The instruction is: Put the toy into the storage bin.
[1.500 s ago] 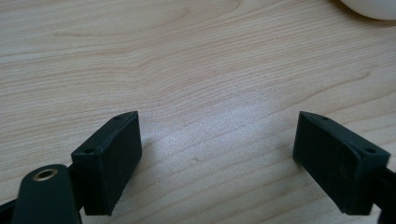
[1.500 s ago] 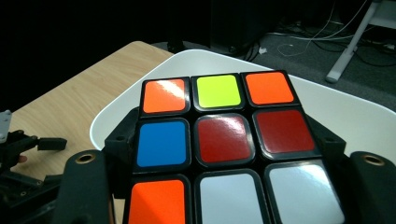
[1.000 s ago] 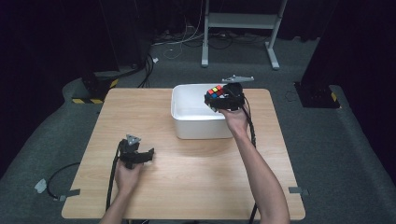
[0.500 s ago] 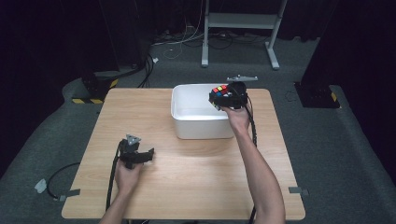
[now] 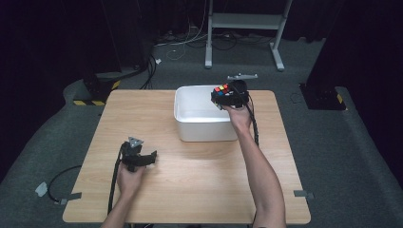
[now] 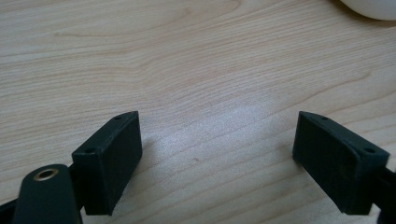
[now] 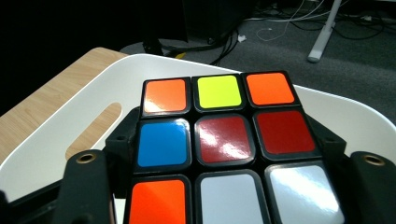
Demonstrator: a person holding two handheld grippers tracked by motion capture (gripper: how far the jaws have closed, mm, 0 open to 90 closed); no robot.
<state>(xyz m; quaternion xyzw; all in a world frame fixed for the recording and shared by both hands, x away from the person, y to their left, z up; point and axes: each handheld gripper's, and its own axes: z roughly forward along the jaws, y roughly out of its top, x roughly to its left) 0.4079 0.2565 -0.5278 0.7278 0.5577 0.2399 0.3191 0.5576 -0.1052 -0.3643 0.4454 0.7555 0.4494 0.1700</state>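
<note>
- Spanning most of the high view, wooden table (image 5: 190,190) carries everything; dark floor with cables lies beyond its far edge.
- White bin (image 5: 202,121) sits at far centre of the table, open top, looks empty inside; a slot handle in its wall shows in the right gripper view.
- Right gripper (image 5: 228,96) hangs over the bin's far right corner, jaws pinching a puzzle cube (image 7: 219,149) from both sides.
- Left gripper (image 5: 138,156) rests low at near left of the table, well apart from the bin, jaws spread wide with nothing between them, bare wood under them in the left gripper view.
- Puzzle cube is above the bin rim, not yet inside; top face shows orange, yellow, blue, red and white tiles.
- Risk: cube sits close to the rim corner, so letting go here could make it clip the edge and bounce out to the far right.
- Risk: smooth glossy faces, a loose pinch could let it slide or twist early.
- Risk: dropping from height could tip or shift the light bin.
</note>
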